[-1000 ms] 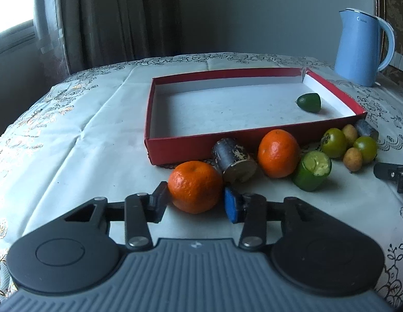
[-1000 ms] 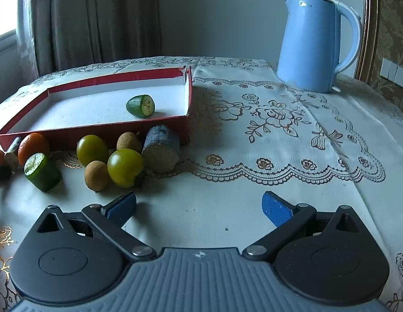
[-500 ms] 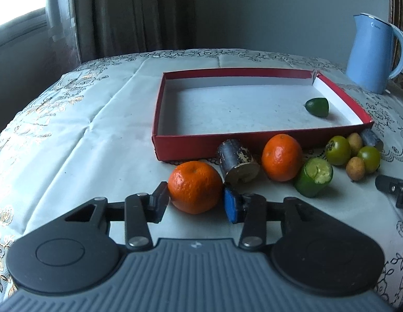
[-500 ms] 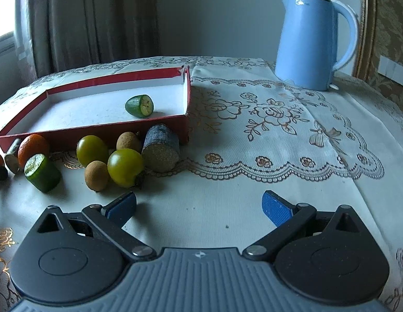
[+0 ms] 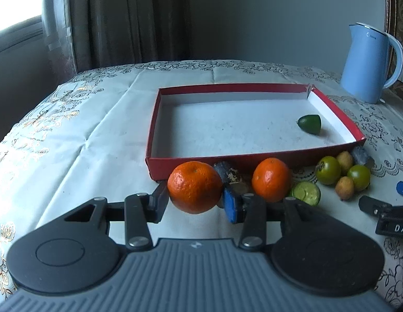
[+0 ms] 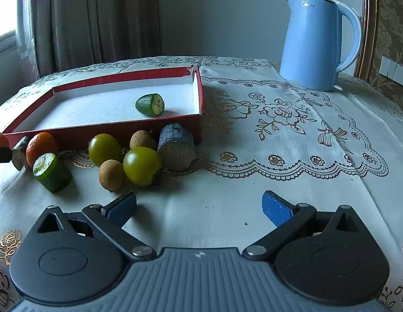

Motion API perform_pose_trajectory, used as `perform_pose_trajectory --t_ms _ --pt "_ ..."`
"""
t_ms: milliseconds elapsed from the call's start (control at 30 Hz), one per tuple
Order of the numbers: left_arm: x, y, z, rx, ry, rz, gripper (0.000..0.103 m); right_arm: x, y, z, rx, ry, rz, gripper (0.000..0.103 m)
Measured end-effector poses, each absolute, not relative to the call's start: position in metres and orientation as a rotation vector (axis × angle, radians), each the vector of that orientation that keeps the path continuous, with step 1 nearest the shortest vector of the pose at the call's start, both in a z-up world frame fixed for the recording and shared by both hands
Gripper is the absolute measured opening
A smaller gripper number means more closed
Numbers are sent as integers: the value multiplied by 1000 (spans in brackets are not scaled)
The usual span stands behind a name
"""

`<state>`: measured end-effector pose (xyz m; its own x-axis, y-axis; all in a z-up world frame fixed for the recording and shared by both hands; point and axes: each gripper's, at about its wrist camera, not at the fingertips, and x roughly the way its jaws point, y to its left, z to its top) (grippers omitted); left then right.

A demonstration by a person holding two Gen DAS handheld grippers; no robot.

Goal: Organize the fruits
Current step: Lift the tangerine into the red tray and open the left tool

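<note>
Lifted off cloth – orange (image 5: 195, 186) clenched in left tool (image 5: 196, 200) (right tool (image 6: 198, 205) wide, empty).

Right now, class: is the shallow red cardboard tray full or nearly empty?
Nearly empty. The red tray holds only one cut green fruit piece on its white floor; the other fruits lie outside along its front wall.

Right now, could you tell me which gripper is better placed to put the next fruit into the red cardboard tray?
Left: the left gripper already clamps a round orange tangerine beside the red cardboard tray; the right gripper is open, holding nothing.
</note>
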<state>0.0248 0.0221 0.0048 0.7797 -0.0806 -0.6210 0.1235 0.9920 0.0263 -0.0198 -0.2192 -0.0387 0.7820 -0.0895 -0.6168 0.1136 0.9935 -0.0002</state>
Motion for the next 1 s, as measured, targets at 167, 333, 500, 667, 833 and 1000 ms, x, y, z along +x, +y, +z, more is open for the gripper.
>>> perform_pose_trajectory --t_ms 167,333,500,667,833,1000 --pt "19 23 15 57 648 -124 41 -20 -219 -39 38 664 -110 103" --pt "17 19 27 64 612 -132 41 -20 -219 -39 38 664 -110 103" --pt "32 13 26 69 612 -125 41 -20 -219 -39 38 664 -110 103" --pt "48 5 24 82 614 -125 41 -20 -219 -39 38 664 -110 103" --pt "65 2 21 82 616 -116 41 -20 -219 -39 38 664 -110 103" --pt "84 -2 13 86 639 -110 41 -20 -218 -39 38 664 -110 103"
